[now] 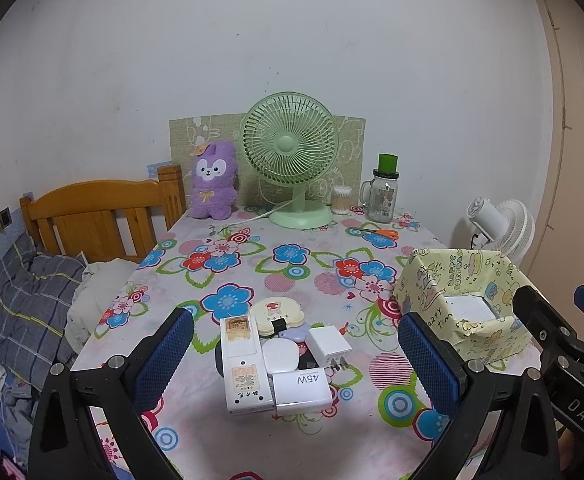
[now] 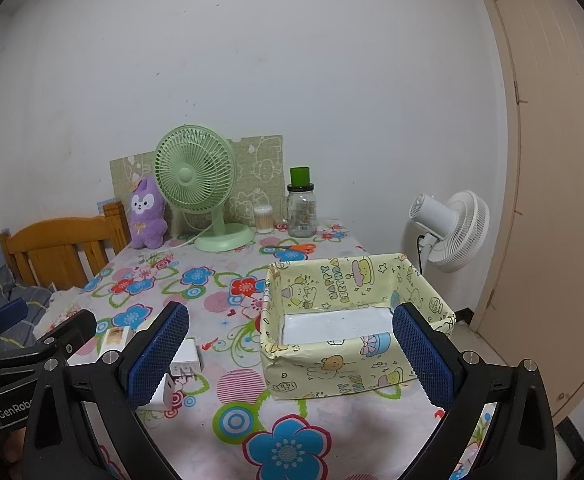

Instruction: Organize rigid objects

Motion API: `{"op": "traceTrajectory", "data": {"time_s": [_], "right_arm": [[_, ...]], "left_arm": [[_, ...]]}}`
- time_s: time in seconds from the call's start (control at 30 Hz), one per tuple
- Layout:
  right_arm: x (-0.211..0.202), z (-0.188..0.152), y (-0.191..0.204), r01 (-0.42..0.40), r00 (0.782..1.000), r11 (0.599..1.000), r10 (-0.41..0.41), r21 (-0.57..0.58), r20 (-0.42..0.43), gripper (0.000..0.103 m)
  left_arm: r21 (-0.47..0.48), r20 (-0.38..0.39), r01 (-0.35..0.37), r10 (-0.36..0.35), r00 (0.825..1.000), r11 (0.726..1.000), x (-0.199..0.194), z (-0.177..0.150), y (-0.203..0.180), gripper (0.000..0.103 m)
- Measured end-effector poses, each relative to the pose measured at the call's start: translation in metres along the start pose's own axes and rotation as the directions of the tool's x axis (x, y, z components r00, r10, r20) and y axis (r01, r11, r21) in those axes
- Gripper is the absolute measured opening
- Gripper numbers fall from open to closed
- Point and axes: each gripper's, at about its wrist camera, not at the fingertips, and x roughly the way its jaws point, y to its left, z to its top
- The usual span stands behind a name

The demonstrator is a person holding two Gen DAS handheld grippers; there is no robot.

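A pile of small rigid objects lies on the floral table: a long white device, a white 45W charger, a small white plug adapter, a cream bear-print case, a round white case and a lilac piece. My left gripper is open, hovering around the pile. A yellow birthday-paper box stands at the right, its white bottom bare. My right gripper is open in front of the box. The adapter also shows in the right wrist view.
At the table's back stand a green fan, a purple plush, a cotton swab jar and a glass jar with green lid. Orange scissors lie nearby. A wooden bed is left, a white fan right.
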Motion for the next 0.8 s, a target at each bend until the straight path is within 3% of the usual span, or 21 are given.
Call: {"op": "traceTrajectory", "data": {"time_s": [0.8], "right_arm": [[-0.0019,-0.0026,-0.0019,0.001,1.000,1.000,-0.001,0.008,0.014,0.103]], "left_arm": [[0.005,-0.005,-0.002,0.002,1.000,1.000,-0.0012,-0.0001,-0.0023,0.103]]}}
